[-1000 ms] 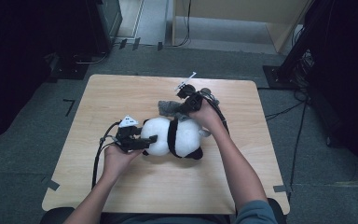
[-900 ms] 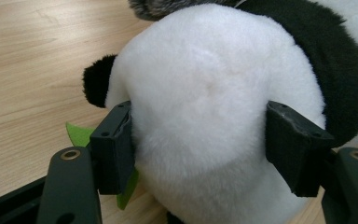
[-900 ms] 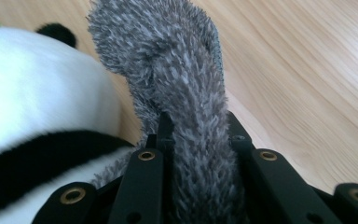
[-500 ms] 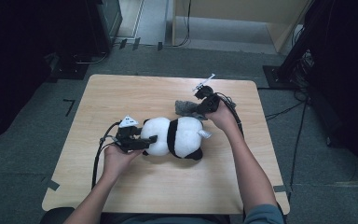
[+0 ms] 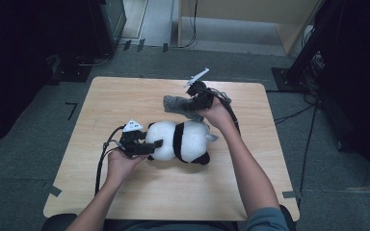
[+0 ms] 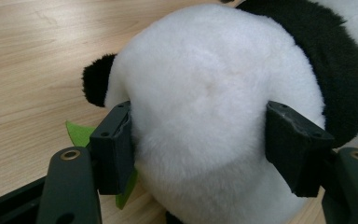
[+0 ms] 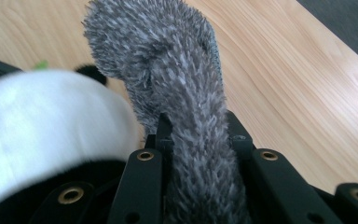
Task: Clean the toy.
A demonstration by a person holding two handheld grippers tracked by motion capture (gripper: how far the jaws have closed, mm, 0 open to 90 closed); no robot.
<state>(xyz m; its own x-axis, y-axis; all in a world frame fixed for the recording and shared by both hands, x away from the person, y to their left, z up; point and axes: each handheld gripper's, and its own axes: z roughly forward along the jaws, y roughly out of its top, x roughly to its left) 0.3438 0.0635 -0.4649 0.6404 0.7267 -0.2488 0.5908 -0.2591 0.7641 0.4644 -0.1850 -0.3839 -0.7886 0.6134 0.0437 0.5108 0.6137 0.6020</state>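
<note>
Panda toy (image 5: 180, 142), mid-frame on tabletop (image 5: 125, 96), is pinched by left tool (image 5: 147, 144); grey furry piece (image 5: 178, 105) is clamped in right tool (image 5: 192, 107), raised. Risk: fur slipping out if tugged.

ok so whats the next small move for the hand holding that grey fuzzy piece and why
Probably keep lifting the grey fuzzy piece up and clear of the panda. The right gripper is clamped on it, and the left gripper pins the panda's white body to the table.

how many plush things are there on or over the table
2. The panda plush lies on the table, its white end clamped in the left gripper. The grey furry piece is lifted beyond it, pinched in the right gripper.
</note>
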